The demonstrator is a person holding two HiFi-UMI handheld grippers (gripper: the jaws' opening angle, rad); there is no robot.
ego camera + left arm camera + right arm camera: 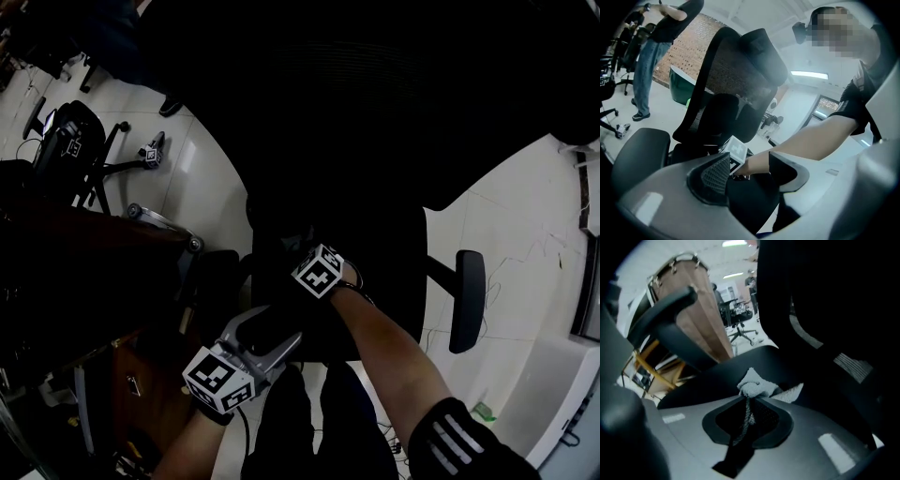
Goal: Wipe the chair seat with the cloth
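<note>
A black office chair fills the head view, its seat [380,281] just ahead of me. My right gripper [305,253] rests low over the seat and is shut on a small grey cloth [754,387]. In the right gripper view the cloth bunches at the fingertips of that gripper [748,409] and lies against the black seat [717,376]. My left gripper [277,323] hangs at the seat's front edge, open and holding nothing. Between the jaws of the left gripper [750,171] I see the right gripper's marker cube [737,153] and my forearm. The mesh backrest [736,70] rises behind.
Armrests stick out on both sides [467,300] [637,150]. A dark wooden desk [94,262] stands close on the left, its brown side [703,319] beside the chair. Another chair [70,141] and a standing person [651,56] are farther off on the white tiled floor.
</note>
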